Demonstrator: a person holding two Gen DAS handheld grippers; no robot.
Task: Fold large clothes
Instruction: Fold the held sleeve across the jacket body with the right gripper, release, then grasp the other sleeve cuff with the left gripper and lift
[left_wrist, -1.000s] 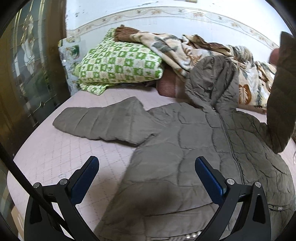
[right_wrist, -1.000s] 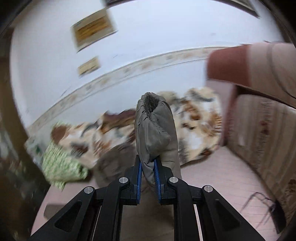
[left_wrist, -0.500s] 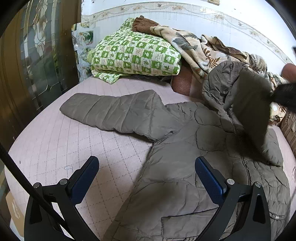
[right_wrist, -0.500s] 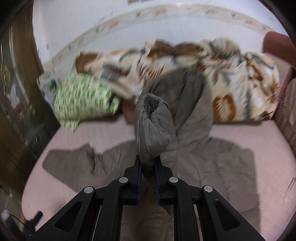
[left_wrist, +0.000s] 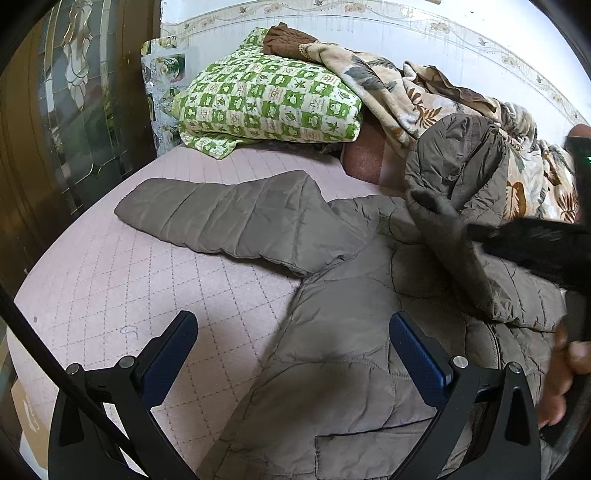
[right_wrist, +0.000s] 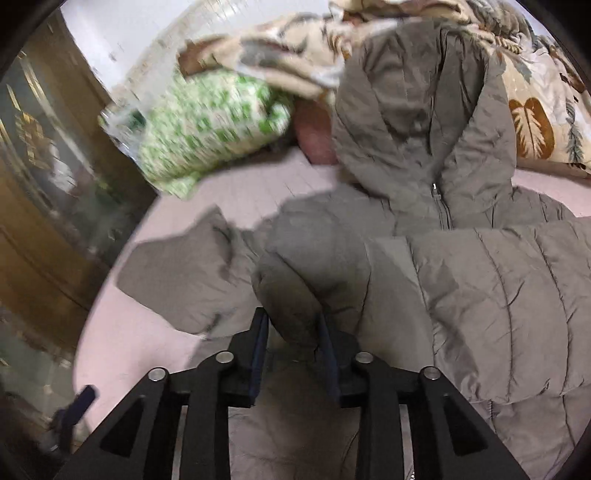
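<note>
- Hovering with jaws wide apart, left gripper (left_wrist: 291, 345) holds nothing; jacket (left_wrist: 343, 332) body lies just under and ahead of it on the pink bed (left_wrist: 147, 280).
- Left sleeve (left_wrist: 221, 218) spreads flat toward the green pillow (left_wrist: 269, 103).
- Right gripper (right_wrist: 291, 332) pinches the right sleeve cuff (right_wrist: 291, 295), laid over the jacket's chest below the hood (right_wrist: 424, 129).

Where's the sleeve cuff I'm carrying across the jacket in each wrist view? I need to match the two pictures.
Left wrist view: sleeve cuff sits right of centre, above the jacket, ahead of the dark blurred right gripper.
Right wrist view: cuff is at lower centre, between the right gripper's fingers.
Shared landmark: green checked pillow, upper left in the right view too.
</note>
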